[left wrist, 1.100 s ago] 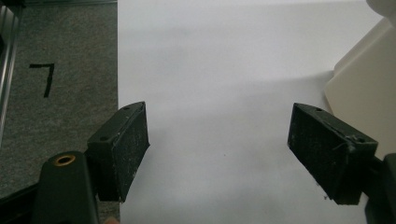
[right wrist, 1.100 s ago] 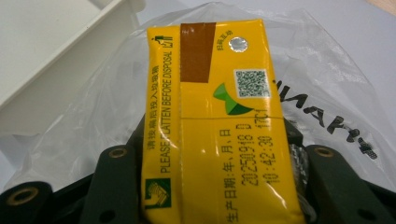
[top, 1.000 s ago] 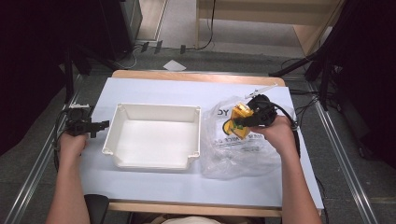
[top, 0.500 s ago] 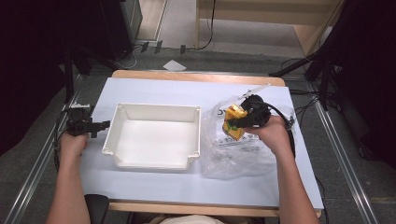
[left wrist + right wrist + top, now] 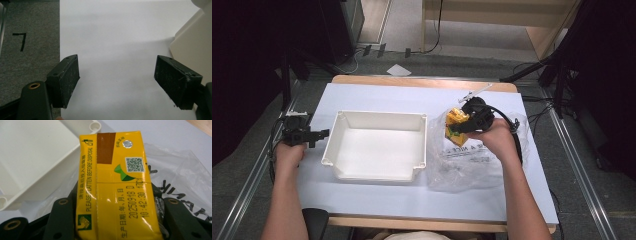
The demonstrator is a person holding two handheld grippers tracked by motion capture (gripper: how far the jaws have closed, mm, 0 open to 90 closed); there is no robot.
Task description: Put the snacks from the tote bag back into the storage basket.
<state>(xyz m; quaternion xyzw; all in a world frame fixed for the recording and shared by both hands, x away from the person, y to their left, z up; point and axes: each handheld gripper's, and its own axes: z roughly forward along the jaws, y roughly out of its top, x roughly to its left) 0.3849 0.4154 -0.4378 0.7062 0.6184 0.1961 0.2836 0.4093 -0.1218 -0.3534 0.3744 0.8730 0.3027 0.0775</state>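
Carton (image 5: 117,187) reading "PLEASE FLATTEN BEFORE DISPOSAL"

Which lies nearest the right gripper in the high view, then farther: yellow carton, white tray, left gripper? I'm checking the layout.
1. Yellow carton: held in the right gripper.
2. White tray: mid-table, toward the left.
3. Left gripper: beyond the tray's left wall.

The glossy yellow drink carton (image 5: 115,187) shines; the crinkled clear plastic bag (image 5: 472,165) glistens; the smooth white plastic tray (image 5: 377,145) looks matt.
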